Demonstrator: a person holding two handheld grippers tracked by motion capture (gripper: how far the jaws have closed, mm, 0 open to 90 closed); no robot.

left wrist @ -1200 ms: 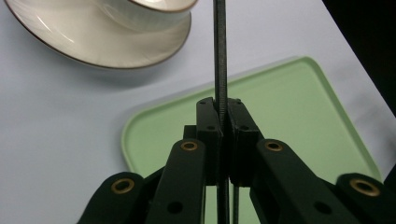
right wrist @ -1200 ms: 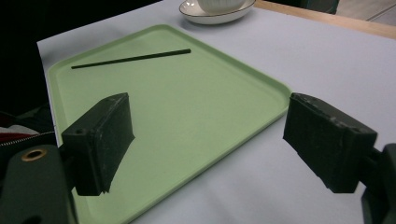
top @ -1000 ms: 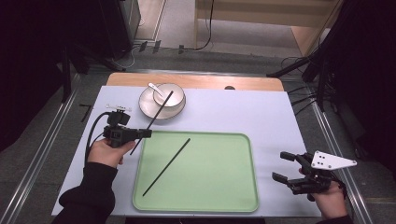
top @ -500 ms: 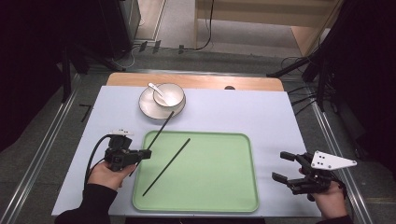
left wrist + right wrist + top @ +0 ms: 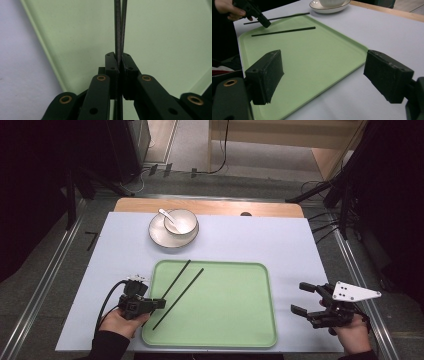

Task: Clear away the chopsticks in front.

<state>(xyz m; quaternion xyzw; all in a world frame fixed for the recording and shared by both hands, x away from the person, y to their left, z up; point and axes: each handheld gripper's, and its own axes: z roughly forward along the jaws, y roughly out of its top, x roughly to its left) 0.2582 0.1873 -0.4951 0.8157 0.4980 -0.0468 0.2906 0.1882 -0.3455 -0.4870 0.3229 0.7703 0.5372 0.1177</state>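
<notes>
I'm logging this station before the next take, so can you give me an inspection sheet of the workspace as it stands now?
Surface: pale blue table cover, bare wood strip at the far edge.
Job's things: green tray; one black chopstick lying on it; second chopstick clamped in the left tool, over the tray's left rim; white bowl with spoon on a plate.
Clutter: nothing seen.
Grippers: left tool shut on a chopstick; right tool open, holding nothing, beside the tray's right edge.
Cables: black cable loops from the left tool.
Surroundings: floor cables, dark stands, metal rails.
</notes>
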